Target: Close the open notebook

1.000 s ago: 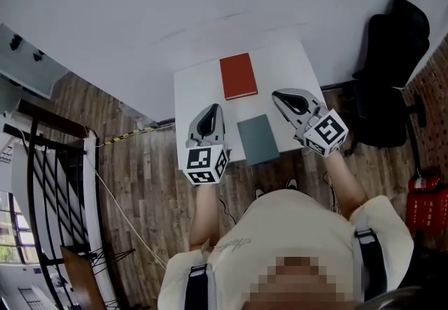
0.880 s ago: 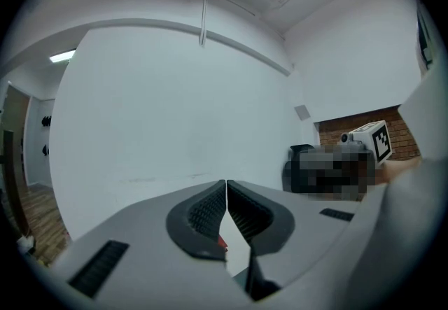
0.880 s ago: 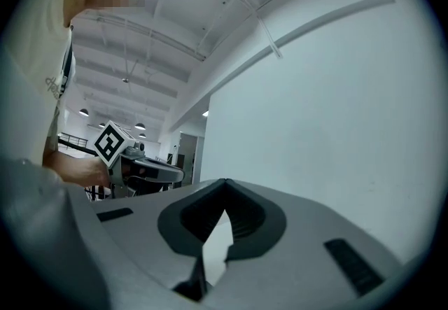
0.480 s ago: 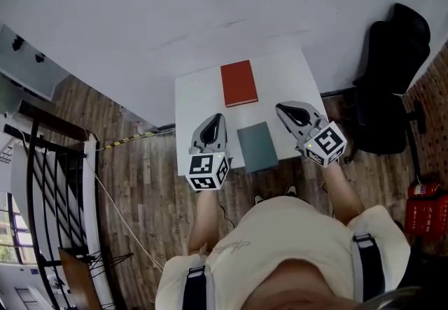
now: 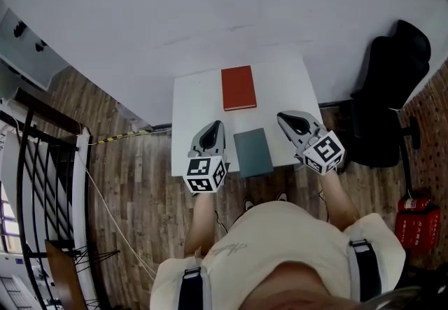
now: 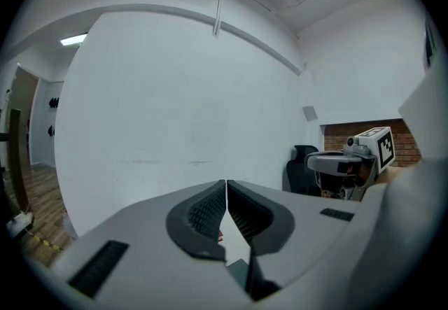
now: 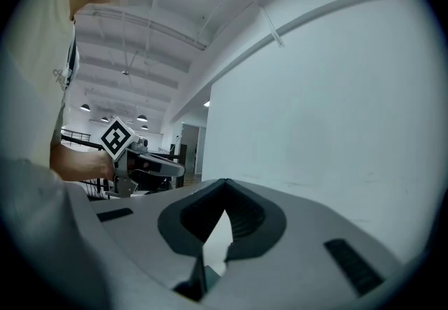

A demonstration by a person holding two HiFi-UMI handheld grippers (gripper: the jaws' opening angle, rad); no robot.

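A small white table (image 5: 190, 102) stands by the far wall, with a black office chair (image 5: 392, 78) to its right. A red notebook (image 5: 238, 88) lies closed on the far side. A grey-green notebook (image 5: 253, 152) lies closed at the near edge, between the left gripper (image 5: 216, 124) and the right gripper (image 5: 281, 117). Each gripper's fingers are pressed together on nothing.

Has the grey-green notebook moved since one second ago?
No. The grey-green notebook still lies at the table's near edge, same gap to the red notebook.
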